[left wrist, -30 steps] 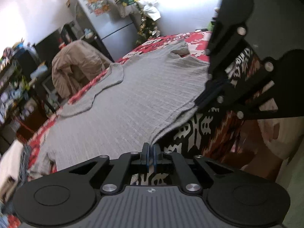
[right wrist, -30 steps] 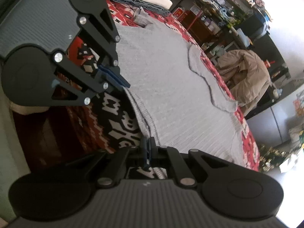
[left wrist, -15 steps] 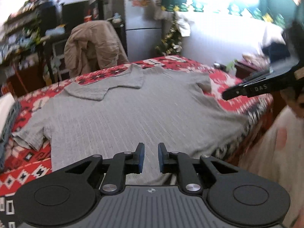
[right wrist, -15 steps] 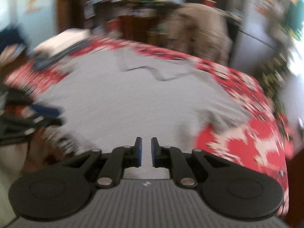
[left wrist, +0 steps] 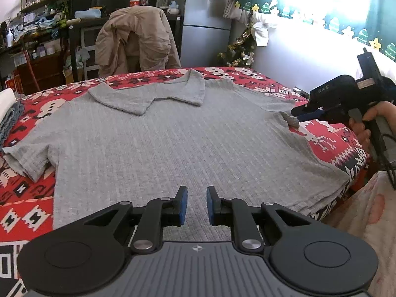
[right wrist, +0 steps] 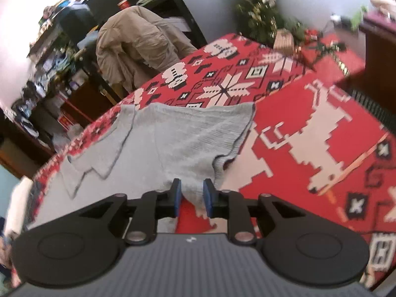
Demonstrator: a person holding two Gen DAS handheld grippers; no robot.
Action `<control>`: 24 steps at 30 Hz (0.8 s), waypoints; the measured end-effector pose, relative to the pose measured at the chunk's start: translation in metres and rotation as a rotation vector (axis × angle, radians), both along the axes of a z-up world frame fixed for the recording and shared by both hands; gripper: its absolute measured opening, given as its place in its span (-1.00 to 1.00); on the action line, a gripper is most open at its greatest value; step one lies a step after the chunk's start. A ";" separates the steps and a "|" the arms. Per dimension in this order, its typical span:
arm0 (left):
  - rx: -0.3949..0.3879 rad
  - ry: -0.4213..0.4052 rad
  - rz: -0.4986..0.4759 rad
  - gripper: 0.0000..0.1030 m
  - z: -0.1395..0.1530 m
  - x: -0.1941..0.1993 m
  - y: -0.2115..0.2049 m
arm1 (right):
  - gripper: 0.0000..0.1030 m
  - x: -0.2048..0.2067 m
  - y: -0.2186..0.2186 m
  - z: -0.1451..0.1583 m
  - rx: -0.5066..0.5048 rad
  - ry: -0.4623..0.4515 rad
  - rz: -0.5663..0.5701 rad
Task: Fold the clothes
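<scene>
A grey ribbed polo shirt (left wrist: 173,136) lies spread flat on the red patterned bedspread (left wrist: 32,208), collar at the far side. My left gripper (left wrist: 196,198) hovers over the shirt's near hem. Its jaws are opening and nothing is between them. My right gripper (left wrist: 300,117), held in a hand, is at the tip of the shirt's right sleeve (left wrist: 290,121). In the right wrist view the right gripper (right wrist: 191,190) has its jaws opening. The sleeve's (right wrist: 198,136) near corner shows in the gap, and the pads do not press on it.
A chair draped with a tan jacket (left wrist: 135,42) stands behind the bed, with a grey fridge (left wrist: 208,24) and cluttered shelves (left wrist: 37,24) further back. Folded clothes (left wrist: 7,109) lie at the bed's left edge. The bed's near right corner (left wrist: 356,170) drops off beside the person's clothing.
Both grippers were shut on the shirt's hem at the bed edge and have since let go and opened. Both rolled upright, and the right one swung across to the right sleeve.
</scene>
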State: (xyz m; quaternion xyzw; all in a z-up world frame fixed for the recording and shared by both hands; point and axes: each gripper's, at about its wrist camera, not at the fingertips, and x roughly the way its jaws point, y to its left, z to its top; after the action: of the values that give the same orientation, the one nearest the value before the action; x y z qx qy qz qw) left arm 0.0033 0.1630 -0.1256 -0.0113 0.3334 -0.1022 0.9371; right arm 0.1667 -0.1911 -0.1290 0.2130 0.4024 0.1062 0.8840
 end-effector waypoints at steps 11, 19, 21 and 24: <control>0.007 0.014 -0.017 -0.58 -0.005 -0.002 -0.004 | -0.82 -0.012 -0.002 -0.004 0.050 -0.027 0.024; 0.027 0.006 -0.025 -0.51 -0.005 -0.006 -0.008 | -0.72 -0.007 0.038 -0.013 -0.080 -0.021 0.126; 0.028 0.009 -0.023 -0.51 -0.006 -0.006 -0.007 | -1.00 -0.007 0.047 -0.011 -0.181 -0.056 0.122; 0.029 0.008 -0.020 -0.51 -0.006 -0.006 -0.006 | -1.00 -0.010 0.046 -0.010 -0.206 -0.069 0.117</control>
State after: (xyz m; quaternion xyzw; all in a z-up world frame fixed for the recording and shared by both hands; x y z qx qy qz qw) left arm -0.0027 0.1568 -0.1314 0.0051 0.3388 -0.1070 0.9348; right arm 0.1565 -0.1449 -0.1386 0.0936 0.3921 0.1230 0.9068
